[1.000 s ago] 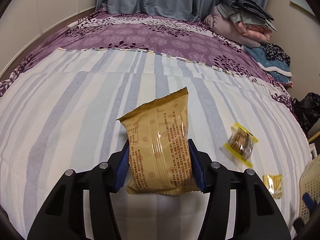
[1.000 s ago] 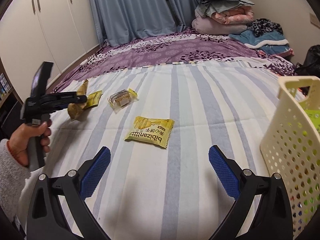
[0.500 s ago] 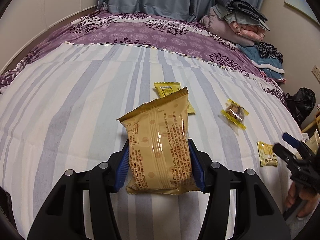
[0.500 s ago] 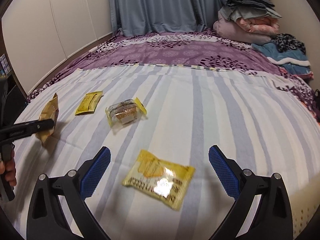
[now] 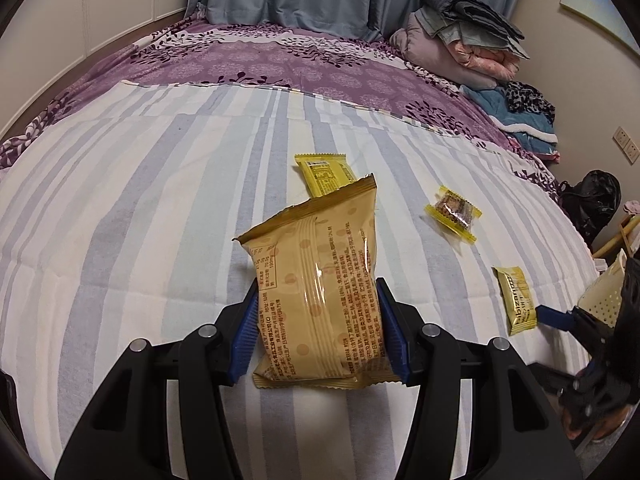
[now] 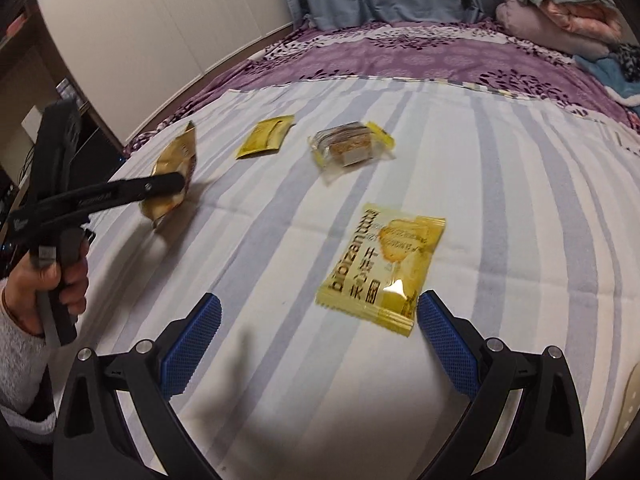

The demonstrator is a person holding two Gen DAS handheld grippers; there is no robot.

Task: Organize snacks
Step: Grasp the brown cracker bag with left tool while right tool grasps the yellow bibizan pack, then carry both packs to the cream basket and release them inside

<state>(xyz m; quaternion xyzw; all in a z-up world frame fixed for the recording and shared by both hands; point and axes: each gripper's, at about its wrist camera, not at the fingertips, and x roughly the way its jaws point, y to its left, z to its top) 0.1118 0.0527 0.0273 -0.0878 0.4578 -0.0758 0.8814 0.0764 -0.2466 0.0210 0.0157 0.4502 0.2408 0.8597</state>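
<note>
Left wrist view: my left gripper (image 5: 318, 336) has its blue fingers (image 5: 245, 340) clamped on a tan snack packet (image 5: 320, 300), held above the striped bed sheet (image 5: 140, 208). Beyond it lie a yellow sachet (image 5: 326, 172) and a clear-wrapped cake (image 5: 454, 212).

Right wrist view: my right gripper (image 6: 320, 344) has its fingers spread wide apart, holding nothing, just short of a yellow biscuit packet (image 6: 384, 268) lying flat on the sheet.

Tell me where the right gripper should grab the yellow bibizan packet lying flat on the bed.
Pinch the bibizan packet across its two long side edges, coming down from above with the open right gripper. It lies flat on the striped sheet, its serrated end nearest, so only the thin edges likely offer purchase.
</note>
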